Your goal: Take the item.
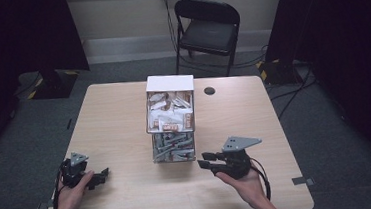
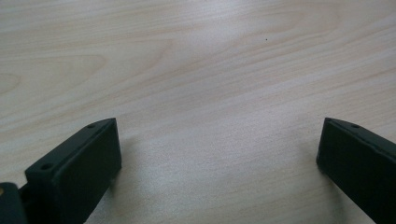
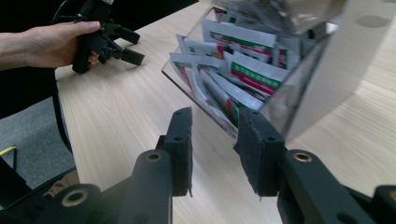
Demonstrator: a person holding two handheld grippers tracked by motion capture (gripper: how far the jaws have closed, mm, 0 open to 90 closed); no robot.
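- Left gripper [image 1: 100, 177] rests on the table [image 1: 131, 199], jaws wide apart, holding nothing.
- Right gripper [image 1: 206, 160] gapes emptily just beside the clear packet box [image 1: 171, 118] (mid-table, packets inside).

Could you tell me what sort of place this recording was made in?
Probably a lab or studio set up for recording: a lone wooden table on grey carpet, dark curtains at both sides, a folding chair and cables by the wall.

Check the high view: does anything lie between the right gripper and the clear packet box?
Nothing: in the high view, only bare table separates the right gripper from the clear packet box.
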